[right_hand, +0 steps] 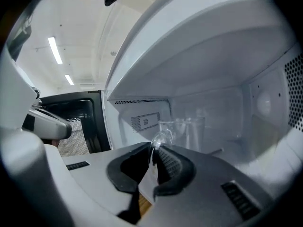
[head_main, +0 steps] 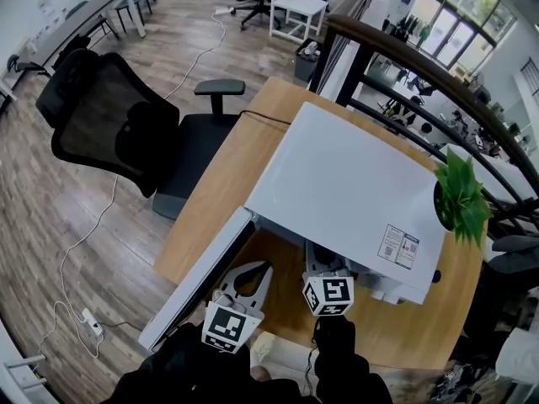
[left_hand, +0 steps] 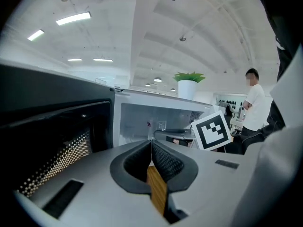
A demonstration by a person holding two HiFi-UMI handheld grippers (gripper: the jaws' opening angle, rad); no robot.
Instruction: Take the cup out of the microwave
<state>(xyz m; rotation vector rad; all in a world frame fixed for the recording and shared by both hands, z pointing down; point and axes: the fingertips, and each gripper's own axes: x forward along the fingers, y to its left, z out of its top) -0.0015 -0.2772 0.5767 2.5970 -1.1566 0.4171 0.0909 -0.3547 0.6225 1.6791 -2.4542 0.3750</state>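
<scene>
One microwave point(head_main: 354, 183), one clear cup point(right_hand: 185, 132), two grippers. My right gripper point(right_hand: 154, 149) is clamping the cup's handle inside the cavity, the cup standing at its twelve o'clock. My left gripper point(left_hand: 151, 146) is hovering closed, empty, the open door point(left_hand: 52, 122) at its nine o'clock. Cavity walls are standing clear of the cup.
</scene>
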